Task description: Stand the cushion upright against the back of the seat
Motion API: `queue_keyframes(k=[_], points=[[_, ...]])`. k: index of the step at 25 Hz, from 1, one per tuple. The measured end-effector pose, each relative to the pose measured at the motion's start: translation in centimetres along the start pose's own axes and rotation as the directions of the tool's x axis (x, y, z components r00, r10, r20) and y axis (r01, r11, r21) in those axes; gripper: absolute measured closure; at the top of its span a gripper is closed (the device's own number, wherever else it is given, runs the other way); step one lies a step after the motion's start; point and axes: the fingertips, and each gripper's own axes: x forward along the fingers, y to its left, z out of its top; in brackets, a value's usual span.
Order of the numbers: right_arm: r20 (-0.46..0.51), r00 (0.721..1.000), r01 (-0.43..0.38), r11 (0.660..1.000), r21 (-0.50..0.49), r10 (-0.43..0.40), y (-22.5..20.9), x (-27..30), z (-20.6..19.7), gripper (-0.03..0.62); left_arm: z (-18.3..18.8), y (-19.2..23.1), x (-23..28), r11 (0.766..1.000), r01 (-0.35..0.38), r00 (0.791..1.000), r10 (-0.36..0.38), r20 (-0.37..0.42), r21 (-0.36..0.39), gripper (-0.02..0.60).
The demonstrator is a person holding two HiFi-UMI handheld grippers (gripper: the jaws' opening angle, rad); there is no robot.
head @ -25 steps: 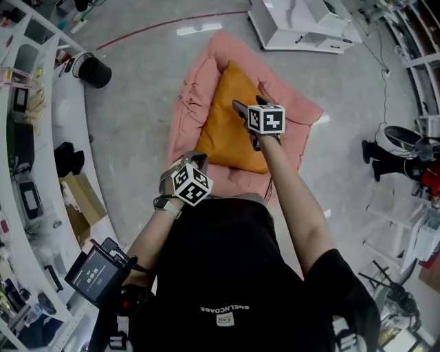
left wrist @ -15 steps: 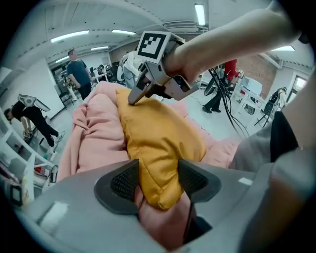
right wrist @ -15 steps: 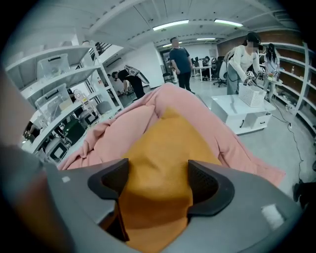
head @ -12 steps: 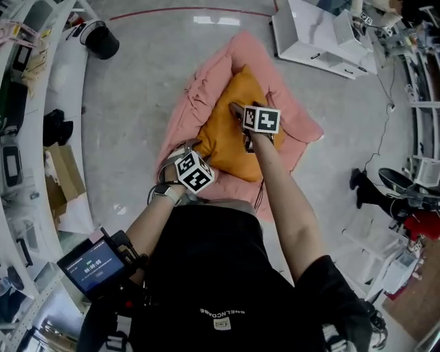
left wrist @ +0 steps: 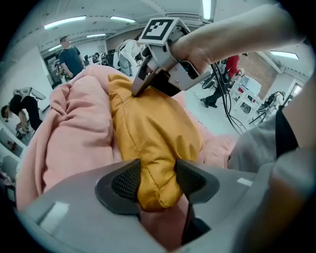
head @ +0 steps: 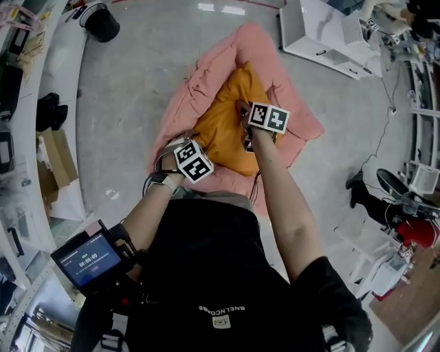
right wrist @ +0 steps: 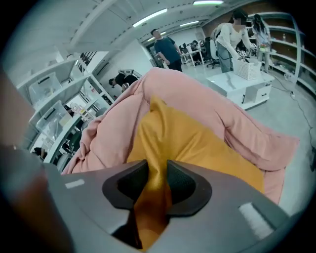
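An orange cushion [head: 227, 127] lies slanted on a pink padded floor seat [head: 199, 75]. My left gripper [head: 194, 146] is at the cushion's near left corner. In the left gripper view that corner [left wrist: 153, 133] fills the gap and both pads of the left gripper [left wrist: 158, 182] press on it, after its jaws opened wide and then closed a little. My right gripper [head: 243, 115] is on the cushion's right side. Its jaws have just been closing, and the right gripper [right wrist: 157, 185] now pinches a fold of orange fabric [right wrist: 197, 143]. The pink seat back [right wrist: 197, 94] rises behind.
A white low cabinet [head: 323, 34] stands beyond the seat on the right. A black bin [head: 102, 20] is at far left. White shelving [head: 20, 137] and a cardboard box [head: 58, 165] line the left side. A chair base [head: 385, 192] is on the right. People stand far off.
Both grippers have sunk onto the cushion. The left one moved from the seat's front edge to the cushion's corner. The right one closed on a fold.
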Motion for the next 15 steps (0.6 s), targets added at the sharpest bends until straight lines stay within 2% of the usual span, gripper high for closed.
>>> queue_keyframes(k=[3,6,11,15], points=[[0.020,1.000,-0.023,0.999,0.040,0.022,0.2,0.1,-0.3,0.471,-0.5,0.3,0.6,1.000,-0.018,0.999,0.018,-0.026,0.004,0.383],[0.032,0.999,-0.040,0.998,0.052,0.038,0.2,-0.1,-0.2,0.473,-0.4,0.9,0.7,0.998,-0.063,0.998,0.063,-0.026,0.010,0.479],[0.078,0.993,-0.092,0.990,0.104,0.084,-0.2,-1.1,0.1,0.509,1.0,0.5,-1.1,0.998,-0.030,0.995,0.034,0.090,-0.050,0.518],[0.186,0.974,-0.158,0.980,0.122,0.134,-0.1,-3.6,1.2,0.563,2.9,-0.2,-3.4,0.997,-0.003,0.986,0.015,0.167,-0.072,0.523]])
